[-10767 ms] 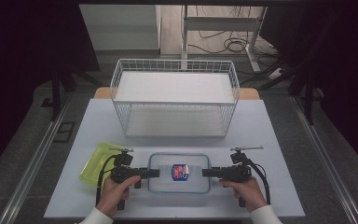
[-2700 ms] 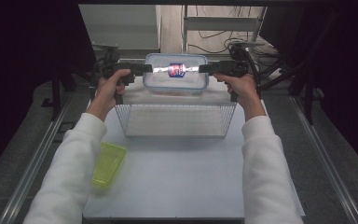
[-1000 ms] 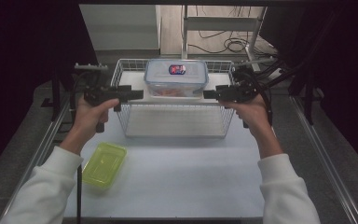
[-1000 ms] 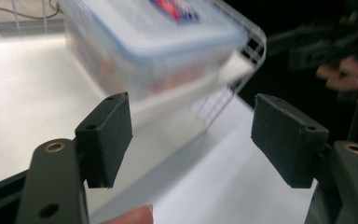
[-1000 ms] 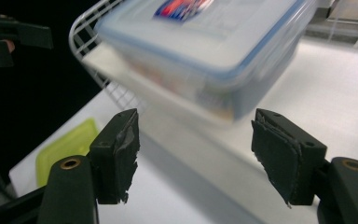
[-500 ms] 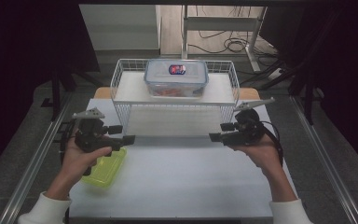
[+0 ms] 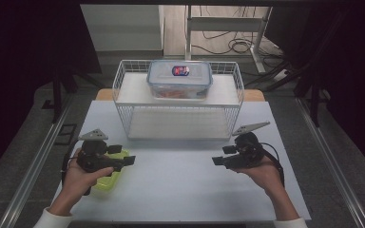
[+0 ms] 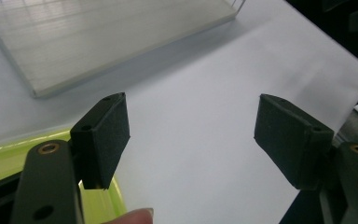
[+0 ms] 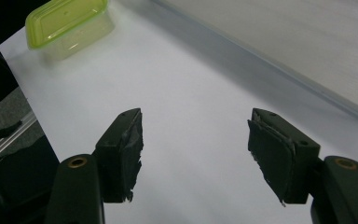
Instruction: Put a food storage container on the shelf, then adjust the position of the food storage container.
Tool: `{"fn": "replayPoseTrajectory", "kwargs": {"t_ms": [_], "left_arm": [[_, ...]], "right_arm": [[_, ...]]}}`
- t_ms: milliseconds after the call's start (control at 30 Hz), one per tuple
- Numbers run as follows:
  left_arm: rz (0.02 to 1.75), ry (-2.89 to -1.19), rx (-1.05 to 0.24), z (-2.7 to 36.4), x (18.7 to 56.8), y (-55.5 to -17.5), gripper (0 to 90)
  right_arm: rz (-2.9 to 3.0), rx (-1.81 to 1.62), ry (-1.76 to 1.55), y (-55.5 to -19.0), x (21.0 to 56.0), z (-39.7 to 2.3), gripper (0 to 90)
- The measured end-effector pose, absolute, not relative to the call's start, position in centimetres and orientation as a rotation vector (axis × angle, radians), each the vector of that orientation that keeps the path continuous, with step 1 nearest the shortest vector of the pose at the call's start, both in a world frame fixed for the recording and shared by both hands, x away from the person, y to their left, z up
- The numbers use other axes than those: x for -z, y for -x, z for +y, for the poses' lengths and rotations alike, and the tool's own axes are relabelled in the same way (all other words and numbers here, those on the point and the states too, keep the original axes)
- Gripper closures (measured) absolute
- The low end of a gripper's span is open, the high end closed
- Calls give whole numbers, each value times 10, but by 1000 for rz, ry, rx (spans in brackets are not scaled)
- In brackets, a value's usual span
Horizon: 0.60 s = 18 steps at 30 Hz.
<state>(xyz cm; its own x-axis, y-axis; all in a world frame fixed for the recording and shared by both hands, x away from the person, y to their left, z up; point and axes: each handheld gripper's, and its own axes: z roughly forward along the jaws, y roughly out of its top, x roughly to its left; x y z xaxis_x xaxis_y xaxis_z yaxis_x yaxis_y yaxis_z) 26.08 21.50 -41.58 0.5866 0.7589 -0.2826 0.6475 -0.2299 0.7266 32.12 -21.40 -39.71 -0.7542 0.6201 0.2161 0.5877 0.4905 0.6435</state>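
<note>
Clear lidded food container (image 7: 179,79) sits upper centre on wire shelf rack (image 7: 123,95). Left gripper (image 7: 129,161) over green container (image 7: 107,178) lower left, right gripper (image 7: 217,161) lower right: both jaws spread, empty, apparently ready for green container.

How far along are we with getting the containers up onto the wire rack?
Done: the clear lidded container sits on the wire rack's top shelf. In hand: nothing; the left gripper and right gripper are open and empty above the table. Left: the green container beside the left gripper, probably the next one to lift.
</note>
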Motion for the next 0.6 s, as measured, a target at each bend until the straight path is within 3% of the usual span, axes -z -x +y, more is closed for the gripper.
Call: {"fn": "replayPoseTrajectory", "kwargs": {"t_ms": [600], "left_arm": [[1096, -2002, -217, 232, 415, -242, 256]], "right_arm": [[2672, -1114, -1098, -316, 400, -214, 356]]}}
